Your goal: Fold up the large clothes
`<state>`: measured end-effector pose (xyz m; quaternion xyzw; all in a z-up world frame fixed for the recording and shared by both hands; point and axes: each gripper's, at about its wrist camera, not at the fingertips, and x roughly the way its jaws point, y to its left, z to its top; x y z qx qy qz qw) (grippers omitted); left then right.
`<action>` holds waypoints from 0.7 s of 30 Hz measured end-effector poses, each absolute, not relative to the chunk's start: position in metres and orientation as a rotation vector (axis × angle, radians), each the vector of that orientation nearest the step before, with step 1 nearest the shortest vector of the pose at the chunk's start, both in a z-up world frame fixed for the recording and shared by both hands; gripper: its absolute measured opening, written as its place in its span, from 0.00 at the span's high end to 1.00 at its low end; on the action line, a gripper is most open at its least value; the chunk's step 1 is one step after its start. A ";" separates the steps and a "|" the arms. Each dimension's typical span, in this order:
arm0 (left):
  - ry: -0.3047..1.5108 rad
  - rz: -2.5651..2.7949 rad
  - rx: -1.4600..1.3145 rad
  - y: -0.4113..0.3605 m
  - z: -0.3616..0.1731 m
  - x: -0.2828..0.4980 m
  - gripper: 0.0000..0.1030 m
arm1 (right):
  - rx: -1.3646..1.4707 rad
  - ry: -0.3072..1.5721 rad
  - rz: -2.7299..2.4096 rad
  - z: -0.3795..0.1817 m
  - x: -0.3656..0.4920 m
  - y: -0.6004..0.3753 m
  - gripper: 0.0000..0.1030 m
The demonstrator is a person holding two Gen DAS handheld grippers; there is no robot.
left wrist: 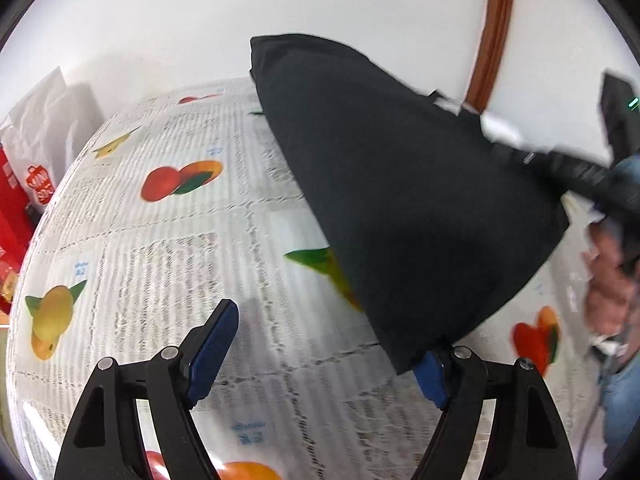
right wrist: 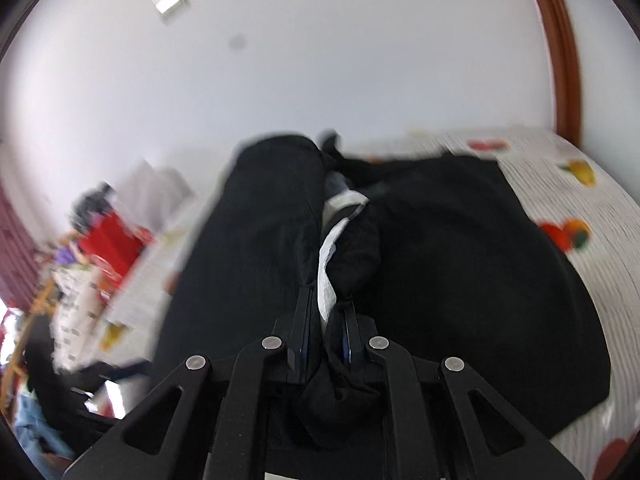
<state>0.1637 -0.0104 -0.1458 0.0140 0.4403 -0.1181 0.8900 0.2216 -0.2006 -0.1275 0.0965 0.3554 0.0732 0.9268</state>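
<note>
- Left gripper point(left wrist: 326, 344): black arms with blue pads, jaws spread wide over the tablecloth; nothing is clamped. A lower corner of the black garment point(left wrist: 400, 208) hangs over the tip of its right-side finger; whether cloth and pad touch cannot be told.
- Right gripper point(right wrist: 326, 336): jaws drawn close together, pinching a bunched fold of the black garment point(right wrist: 460, 264) with a white inner label point(right wrist: 326, 280) showing just beyond the tips.
- Black garment: large, dark, partly lifted off the table; in the left wrist view it stretches as a taut sheet from the far edge of the table toward the right gripper point(left wrist: 580, 172) at the right edge. In the right wrist view it spreads across the table to both sides of the pinch.
- Person's hand point(left wrist: 608, 292): blurred, at the right edge, with a blue denim sleeve.
- Tablecloth point(left wrist: 168, 248): white, newsprint pattern with printed fruit.
- Red box point(left wrist: 16, 216): at the table's left side, a white bag point(left wrist: 44, 120) behind it.
- White wall point(left wrist: 200, 20); brown door frame point(left wrist: 494, 32) beyond.
</note>
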 end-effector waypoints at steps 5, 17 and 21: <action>0.910 -0.291 0.021 -0.031 -0.140 0.163 0.24 | 0.225 0.738 0.145 -0.130 0.224 -0.205 0.88; 0.976 -0.207 0.107 -0.069 -0.157 0.183 0.23 | 0.217 0.724 0.173 -0.114 0.218 -0.217 0.88; 0.975 -0.176 0.104 -0.070 -0.159 0.185 0.23 | 0.232 0.626 0.213 -0.093 0.207 -0.231 0.90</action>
